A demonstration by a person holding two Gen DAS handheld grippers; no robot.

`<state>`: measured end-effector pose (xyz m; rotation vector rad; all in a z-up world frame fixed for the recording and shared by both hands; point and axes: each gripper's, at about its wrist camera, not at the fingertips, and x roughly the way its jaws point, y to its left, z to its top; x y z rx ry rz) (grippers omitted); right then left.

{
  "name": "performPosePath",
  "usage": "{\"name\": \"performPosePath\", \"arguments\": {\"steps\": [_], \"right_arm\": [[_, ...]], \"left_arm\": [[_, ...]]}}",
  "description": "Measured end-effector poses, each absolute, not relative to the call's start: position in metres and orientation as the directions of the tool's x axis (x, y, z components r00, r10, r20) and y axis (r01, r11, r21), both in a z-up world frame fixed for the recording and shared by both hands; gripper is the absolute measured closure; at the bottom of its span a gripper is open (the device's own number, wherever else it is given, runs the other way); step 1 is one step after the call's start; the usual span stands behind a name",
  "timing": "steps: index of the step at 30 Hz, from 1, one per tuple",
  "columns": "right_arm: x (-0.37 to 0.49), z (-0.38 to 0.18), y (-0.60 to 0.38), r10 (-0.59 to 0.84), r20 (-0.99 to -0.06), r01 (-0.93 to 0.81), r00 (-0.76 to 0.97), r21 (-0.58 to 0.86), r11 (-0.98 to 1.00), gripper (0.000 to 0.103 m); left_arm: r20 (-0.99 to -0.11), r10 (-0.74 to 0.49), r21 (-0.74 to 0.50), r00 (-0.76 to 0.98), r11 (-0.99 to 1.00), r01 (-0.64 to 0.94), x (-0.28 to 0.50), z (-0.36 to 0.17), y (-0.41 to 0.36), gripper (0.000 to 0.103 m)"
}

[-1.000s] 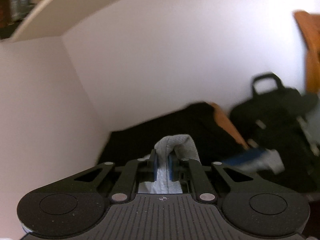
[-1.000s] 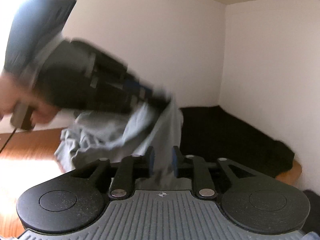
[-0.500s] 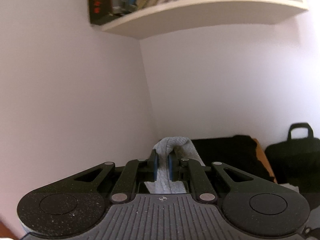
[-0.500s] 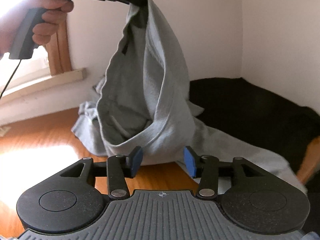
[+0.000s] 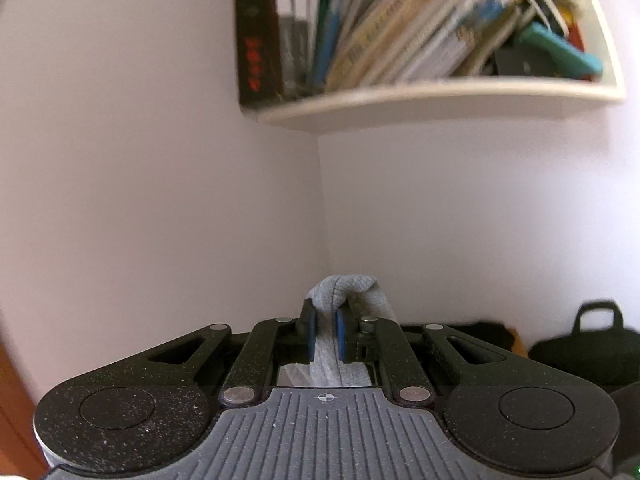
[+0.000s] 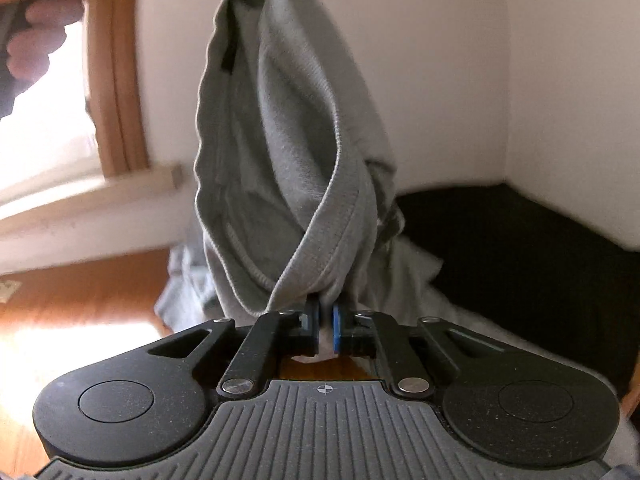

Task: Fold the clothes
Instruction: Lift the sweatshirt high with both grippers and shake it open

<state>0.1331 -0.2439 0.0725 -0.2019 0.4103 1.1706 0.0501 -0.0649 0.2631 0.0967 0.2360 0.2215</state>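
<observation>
Two grippers: we see both pinching one grey garment, lifted above the wooden floor.
Left gripper: pressed together on a bunched grey fold that humps over its blue pads.
Right gripper: its jaws have just been closing; we see them clamped on the ribbed hem at the garment's low end.
Garment: soft knit, twisted, hanging in long folds, its tail trailing toward a black cloth.
Above: bookshelf.
</observation>
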Motion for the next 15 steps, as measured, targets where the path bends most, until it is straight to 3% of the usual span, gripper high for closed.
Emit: {"name": "performPosePath", "arguments": {"steps": [7,15], "right_arm": [[0.118,0.168,-0.281,0.870,-0.210,-0.895,0.446,-0.078,0.440,0.099],[0.067,0.309,-0.310,0.889,0.014,-0.862,0.457,-0.237,0.447,0.099]], "left_arm": [[-0.083,0.264,0.063,0.961,0.964,-0.259,-0.001,0.330,-0.056,0.093],[0.126,0.331,0.032,0.935,0.941,-0.338,-0.107,0.437,-0.063,0.093]]}}
